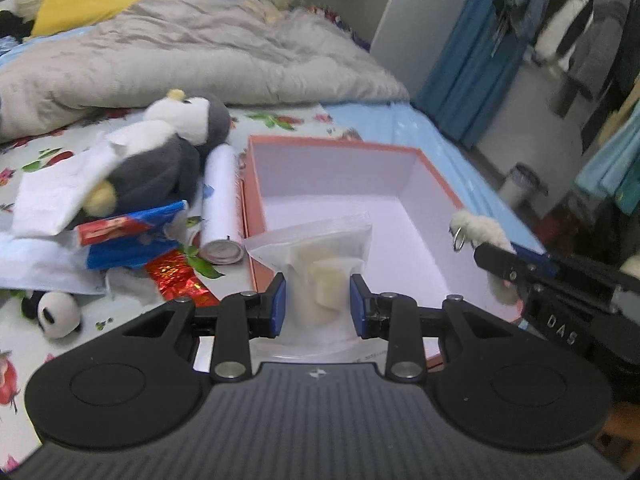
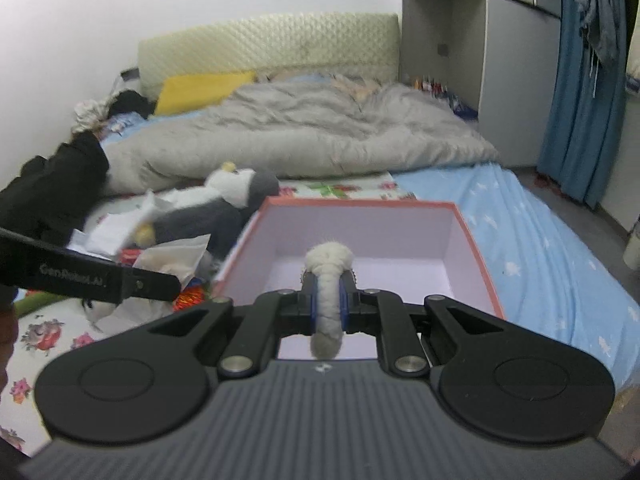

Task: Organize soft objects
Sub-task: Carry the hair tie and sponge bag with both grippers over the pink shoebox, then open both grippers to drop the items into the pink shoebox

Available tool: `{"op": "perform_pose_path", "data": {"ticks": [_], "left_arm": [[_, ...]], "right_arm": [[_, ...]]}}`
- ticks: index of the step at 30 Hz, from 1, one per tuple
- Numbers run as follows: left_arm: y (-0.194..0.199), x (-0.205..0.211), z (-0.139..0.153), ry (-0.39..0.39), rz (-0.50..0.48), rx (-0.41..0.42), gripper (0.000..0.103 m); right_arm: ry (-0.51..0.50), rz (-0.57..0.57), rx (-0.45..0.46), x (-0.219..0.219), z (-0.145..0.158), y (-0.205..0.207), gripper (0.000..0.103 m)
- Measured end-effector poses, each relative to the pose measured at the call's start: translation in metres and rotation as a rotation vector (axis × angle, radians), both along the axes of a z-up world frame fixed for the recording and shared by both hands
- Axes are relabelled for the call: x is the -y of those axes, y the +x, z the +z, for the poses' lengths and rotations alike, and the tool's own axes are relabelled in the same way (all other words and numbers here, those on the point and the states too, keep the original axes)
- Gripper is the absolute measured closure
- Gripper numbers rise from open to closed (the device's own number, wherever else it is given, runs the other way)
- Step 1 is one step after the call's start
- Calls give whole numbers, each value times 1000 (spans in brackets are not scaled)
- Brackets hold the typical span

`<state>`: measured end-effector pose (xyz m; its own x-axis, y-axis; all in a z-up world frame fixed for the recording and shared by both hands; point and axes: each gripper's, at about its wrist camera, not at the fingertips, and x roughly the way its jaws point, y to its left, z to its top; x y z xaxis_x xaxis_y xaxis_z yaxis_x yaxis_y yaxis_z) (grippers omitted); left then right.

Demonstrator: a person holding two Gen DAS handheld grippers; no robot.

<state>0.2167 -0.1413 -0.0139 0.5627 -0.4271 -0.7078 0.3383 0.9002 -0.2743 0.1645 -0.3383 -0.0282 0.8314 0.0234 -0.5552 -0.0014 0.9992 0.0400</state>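
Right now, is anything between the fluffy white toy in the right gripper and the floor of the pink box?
Nothing visible. The right gripper is shut on the white fluffy toy over the open pink box, whose floor below is bare. The plastic packet between the left gripper's fingers sits over the near-left corner.

Both wrist views low and close over the bed, facing the headboard, sharing the open box.

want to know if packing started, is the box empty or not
Nearly empty: the box shows bare white floor, with one clear packet between the left gripper's open jaws.
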Motion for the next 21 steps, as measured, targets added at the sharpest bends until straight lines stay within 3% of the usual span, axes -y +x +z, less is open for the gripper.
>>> {"op": "perform_pose_path", "data": {"ticks": [14, 21], "left_arm": [[95, 60, -49, 95, -63, -223, 65], [108, 70, -62, 155, -58, -253, 63]], "right_arm": [[68, -55, -260, 47, -47, 59, 89], [63, -69, -308, 55, -61, 65, 88]]}}
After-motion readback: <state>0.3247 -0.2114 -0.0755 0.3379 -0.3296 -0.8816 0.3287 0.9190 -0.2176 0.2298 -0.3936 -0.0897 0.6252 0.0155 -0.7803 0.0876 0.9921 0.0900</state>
